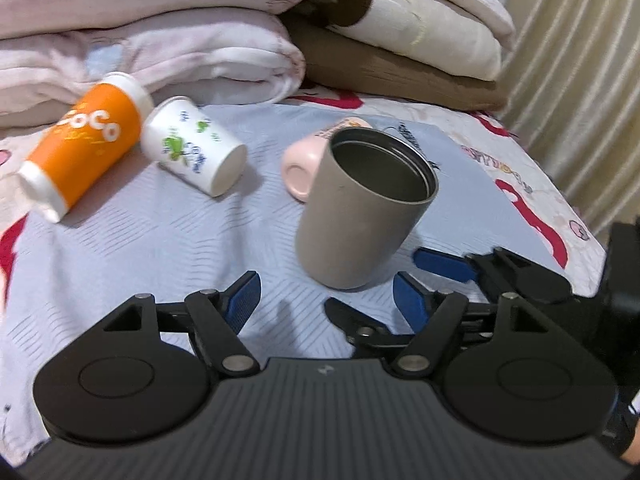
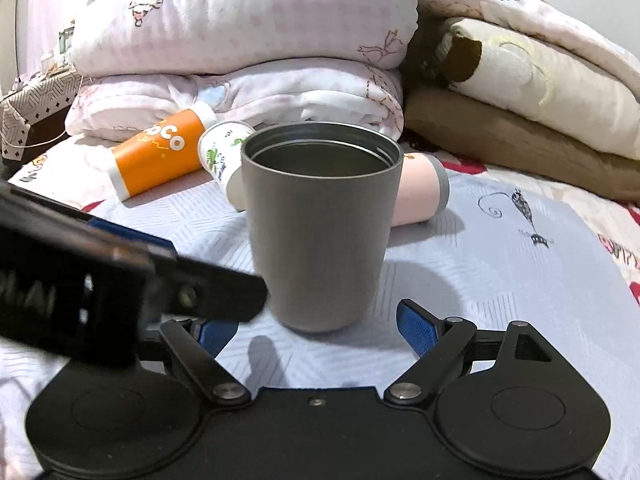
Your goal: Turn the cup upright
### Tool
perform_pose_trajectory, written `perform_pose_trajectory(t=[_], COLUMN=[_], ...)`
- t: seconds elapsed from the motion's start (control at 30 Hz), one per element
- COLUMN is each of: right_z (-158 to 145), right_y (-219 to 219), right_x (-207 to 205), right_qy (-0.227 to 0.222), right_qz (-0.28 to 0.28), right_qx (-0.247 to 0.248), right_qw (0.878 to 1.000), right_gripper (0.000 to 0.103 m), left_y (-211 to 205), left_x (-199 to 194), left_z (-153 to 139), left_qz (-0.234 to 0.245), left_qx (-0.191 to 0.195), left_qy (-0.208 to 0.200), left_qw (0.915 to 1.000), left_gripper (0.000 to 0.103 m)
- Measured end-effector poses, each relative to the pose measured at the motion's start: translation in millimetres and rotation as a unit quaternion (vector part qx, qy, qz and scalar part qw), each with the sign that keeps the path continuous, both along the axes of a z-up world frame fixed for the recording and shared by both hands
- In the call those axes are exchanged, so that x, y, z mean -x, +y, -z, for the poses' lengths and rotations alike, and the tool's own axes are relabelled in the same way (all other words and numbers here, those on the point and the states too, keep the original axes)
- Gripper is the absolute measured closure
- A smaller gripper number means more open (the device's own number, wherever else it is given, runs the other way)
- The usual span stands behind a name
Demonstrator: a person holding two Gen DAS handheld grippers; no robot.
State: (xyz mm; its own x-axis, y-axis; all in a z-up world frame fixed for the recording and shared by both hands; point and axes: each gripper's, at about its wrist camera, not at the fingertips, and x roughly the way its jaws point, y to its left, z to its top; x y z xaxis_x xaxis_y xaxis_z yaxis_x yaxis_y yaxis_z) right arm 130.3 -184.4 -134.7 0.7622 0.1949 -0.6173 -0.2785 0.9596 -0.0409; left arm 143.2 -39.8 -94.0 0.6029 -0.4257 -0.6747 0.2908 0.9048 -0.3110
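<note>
A grey metal-lined cup [image 1: 360, 208] stands upright, mouth up, on the pale blue bedspread [image 1: 160, 248]; it also shows in the right wrist view [image 2: 320, 232]. My left gripper [image 1: 328, 300] is open and empty, just short of the cup. My right gripper [image 2: 316, 328] is open and empty, its blue pads [image 2: 416, 324] just short of the cup's base, not touching. In the left wrist view the right gripper's fingers [image 1: 440, 264] sit at the cup's right. The left gripper body [image 2: 100, 276] crosses the right view's left side.
An orange cup [image 1: 84, 144], a white paper cup [image 1: 196, 148] and a pink cup [image 1: 308, 160] lie on their sides behind the grey cup. Folded quilts [image 1: 160, 40] and brown blankets [image 1: 400, 68] are stacked at the back. The bed edge and a curtain [image 1: 580, 80] are at the right.
</note>
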Motion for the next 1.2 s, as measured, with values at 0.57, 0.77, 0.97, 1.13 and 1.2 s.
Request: perform_pose_trajectory(t=[0.57, 0.77, 0.97, 1.13, 1.2], right_z=[-77, -111, -133, -146, -148], right_y=[0, -2, -6, -5, -5], right_x=[76, 104, 127, 143, 145], right_qy=[-0.009, -0.022, -0.026, -0.037, -0.038], right_qz=[-0.014, -0.020, 0.009, 0.012, 0.011], right_qx=[0.043, 0.032, 0.017, 0.012, 0.008], right_qw=[0.999, 0.999, 0.999, 0.999, 0.999], right_gripper=[0.014, 0.014, 0.014, 0.014, 0.013], left_y=[26, 34, 37, 39, 42], left_x=[67, 96, 123, 135, 137], left_z=[-85, -110, -133, -141, -139], left_qz=[-0.038, -0.032, -0.032, -0.060, -0.077], left_qx=[-0.049, -0.083, -0.103, -0.118, -0.121], left_qy=[-0.004, -0.017, -0.036, -0.051, -0.049], left_qw=[0.9981, 0.9959, 0.9935, 0.9899, 0.9885], left_gripper=[0.029, 0.026, 0.021, 0.013, 0.011])
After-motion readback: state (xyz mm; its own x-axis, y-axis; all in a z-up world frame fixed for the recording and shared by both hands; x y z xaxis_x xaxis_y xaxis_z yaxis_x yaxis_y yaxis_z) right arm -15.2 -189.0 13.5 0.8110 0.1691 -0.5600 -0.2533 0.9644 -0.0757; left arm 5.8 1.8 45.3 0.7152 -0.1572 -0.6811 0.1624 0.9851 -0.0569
